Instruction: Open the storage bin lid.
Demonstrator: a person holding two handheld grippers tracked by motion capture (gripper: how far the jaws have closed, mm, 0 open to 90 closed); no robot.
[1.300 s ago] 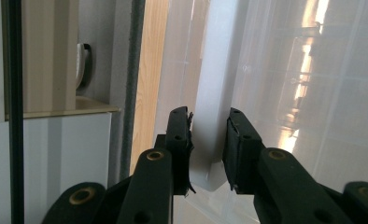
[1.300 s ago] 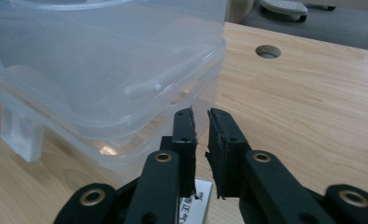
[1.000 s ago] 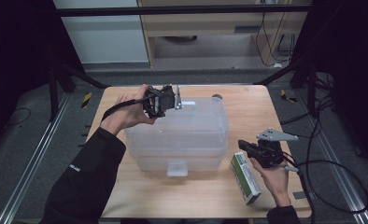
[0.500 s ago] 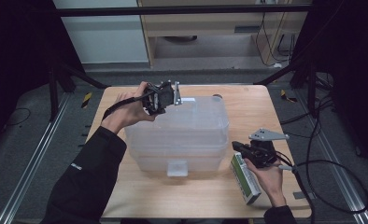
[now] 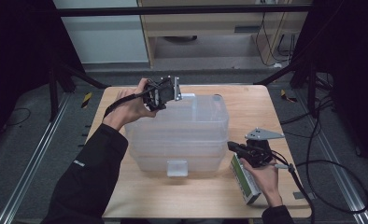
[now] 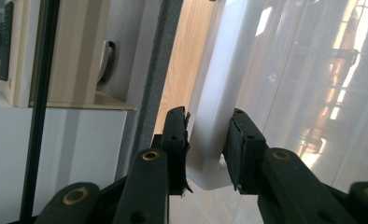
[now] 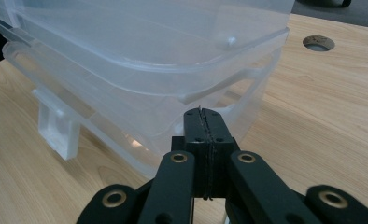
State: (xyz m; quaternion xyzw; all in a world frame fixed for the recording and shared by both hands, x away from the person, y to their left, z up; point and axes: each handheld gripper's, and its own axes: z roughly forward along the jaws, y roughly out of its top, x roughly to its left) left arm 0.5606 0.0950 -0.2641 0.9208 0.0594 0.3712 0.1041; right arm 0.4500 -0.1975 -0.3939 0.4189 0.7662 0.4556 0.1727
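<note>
A clear plastic storage box [image 5: 182,130] with a clear lid stands in the middle of the wooden table [image 5: 247,107]. At its far left top edge my left gripper [image 5: 175,95] is shut on the lid's white latch [image 6: 210,116], which sits between the two pads with the left gripper [image 6: 208,130] lying sideways. My right gripper [image 5: 230,145] is shut with nothing in it. In the right gripper view the closed tip of the right gripper [image 7: 204,114] sits just under the lid's rim [image 7: 229,88] at the box's near right corner.
A green and white carton [image 5: 247,179] lies on the table under the right hand. Another clear latch [image 5: 177,168] hangs at the box's front side. A cable hole [image 7: 318,43] is in the tabletop beyond the box. Cables trail off to the right.
My right gripper has edged a little to the left, up to the box's corner. The left gripper has stayed at the latch.
</note>
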